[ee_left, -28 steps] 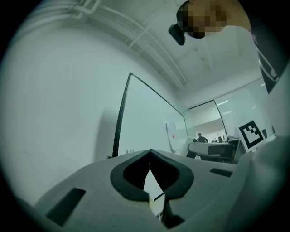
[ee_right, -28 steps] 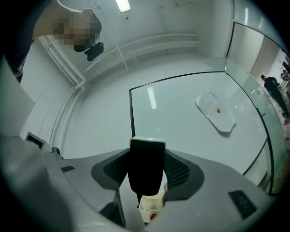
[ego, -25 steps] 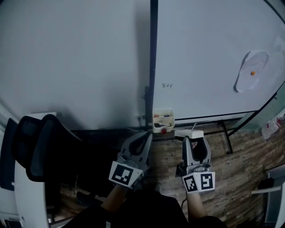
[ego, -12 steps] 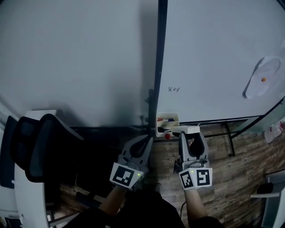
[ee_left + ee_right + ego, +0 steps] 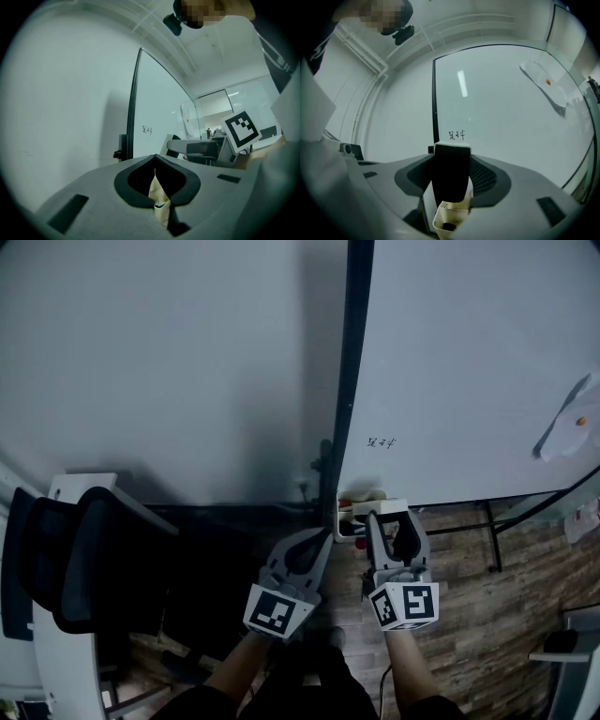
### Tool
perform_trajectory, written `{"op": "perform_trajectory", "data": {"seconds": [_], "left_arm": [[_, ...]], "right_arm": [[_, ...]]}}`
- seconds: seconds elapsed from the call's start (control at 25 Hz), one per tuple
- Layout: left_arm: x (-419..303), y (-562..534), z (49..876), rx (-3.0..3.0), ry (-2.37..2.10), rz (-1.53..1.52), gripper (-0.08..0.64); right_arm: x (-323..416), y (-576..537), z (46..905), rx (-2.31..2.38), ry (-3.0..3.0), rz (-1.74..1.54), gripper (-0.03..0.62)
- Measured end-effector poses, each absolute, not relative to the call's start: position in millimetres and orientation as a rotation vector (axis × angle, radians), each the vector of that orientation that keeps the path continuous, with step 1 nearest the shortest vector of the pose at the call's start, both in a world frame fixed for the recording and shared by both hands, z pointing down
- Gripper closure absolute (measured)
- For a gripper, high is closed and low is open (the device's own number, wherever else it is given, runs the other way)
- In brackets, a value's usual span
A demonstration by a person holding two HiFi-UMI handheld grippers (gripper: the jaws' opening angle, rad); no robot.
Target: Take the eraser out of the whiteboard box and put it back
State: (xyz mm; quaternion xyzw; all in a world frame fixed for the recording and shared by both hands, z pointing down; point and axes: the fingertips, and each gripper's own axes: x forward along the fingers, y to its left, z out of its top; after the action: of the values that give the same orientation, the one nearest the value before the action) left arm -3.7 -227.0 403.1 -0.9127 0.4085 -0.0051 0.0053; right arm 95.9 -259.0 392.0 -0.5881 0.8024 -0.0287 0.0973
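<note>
Eraser: pinched across its width in right gripper, jaws spread wide around it. Stands upright, long axis vertical, black felt face toward that gripper's camera, white edge on top. Lower end at rim of whiteboard box; cannot tell whether inside.
Box position: lower left corner of whiteboard, tight against dark frame post, bare wall beyond.
Open room: rightward along the board, and below over wood floor.
Left gripper: pressed together, empty, just left of the box.
Chair: well apart at left.
</note>
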Motion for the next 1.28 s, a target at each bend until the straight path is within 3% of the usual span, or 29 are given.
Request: {"op": "perform_trajectory", "data": {"seconds": [0.92,1.28], "left_arm": [[-8.7,-254.0,436.5,-2.911,1.380,-0.004,0.555],[-11.8,-253.1,436.4,-2.911,1.389,-0.003,0.555]], "right_arm": [[66.6,-322.5,446.2,-1.912,2.507,-0.011,0.376],[66.4,-325.5,474.4,-1.975,2.517,-0.140,0.376]]}}
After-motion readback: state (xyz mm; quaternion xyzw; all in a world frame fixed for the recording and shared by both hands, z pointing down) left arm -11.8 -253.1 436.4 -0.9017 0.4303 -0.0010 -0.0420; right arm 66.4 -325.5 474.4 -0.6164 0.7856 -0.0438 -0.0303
